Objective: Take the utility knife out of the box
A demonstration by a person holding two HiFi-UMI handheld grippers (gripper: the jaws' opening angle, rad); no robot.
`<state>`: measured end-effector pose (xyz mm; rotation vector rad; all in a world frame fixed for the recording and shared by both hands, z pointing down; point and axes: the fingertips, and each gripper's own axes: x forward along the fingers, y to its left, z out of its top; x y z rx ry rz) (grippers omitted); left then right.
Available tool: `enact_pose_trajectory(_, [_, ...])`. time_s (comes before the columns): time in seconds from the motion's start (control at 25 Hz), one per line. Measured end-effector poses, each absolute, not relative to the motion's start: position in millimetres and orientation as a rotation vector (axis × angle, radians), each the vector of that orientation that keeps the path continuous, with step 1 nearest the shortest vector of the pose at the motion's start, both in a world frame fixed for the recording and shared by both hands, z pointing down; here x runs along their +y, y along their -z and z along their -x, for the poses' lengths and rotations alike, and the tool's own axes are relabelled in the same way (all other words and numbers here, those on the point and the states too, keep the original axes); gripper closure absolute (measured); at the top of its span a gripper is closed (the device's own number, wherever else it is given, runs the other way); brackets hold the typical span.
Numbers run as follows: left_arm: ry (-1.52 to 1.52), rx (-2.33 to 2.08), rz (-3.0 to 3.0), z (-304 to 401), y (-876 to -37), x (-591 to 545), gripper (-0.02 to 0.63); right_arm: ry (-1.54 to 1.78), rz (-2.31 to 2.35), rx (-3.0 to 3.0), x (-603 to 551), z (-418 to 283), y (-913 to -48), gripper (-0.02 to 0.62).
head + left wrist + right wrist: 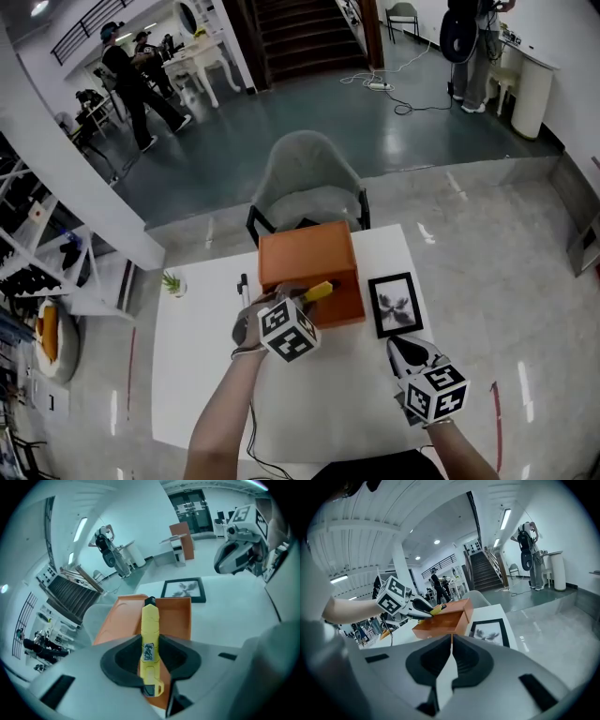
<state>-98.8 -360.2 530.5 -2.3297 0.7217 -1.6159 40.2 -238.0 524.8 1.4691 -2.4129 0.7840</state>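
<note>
Utility knife [150, 641] label too sm. to read, poss. handwritten

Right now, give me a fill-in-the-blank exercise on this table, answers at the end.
The left tongs are shut on a ____ utility knife. The knife hangs over the ____ box. The right tongs are ____, with nothing between them. In the head view, the framed picture lies to the box's ____.
Missing words: yellow; orange; shut; right.
</note>
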Motion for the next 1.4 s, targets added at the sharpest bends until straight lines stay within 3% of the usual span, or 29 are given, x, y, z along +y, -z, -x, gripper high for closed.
enact_pose_trajectory(0.56, [1.271, 1.32, 2.572, 140.0, -476.5, -337.2, 0.497, -0.698, -1.426, -2.513, -257.8, -34.2, -493.9, 0.595])
enact_pose_trajectory(1.4, [0.875, 2.0, 2.687, 207.0, -491.4, -269.7, 0.495, -0.547, -1.342, -2.594, -279.2, -11.4, -456.6, 0.595])
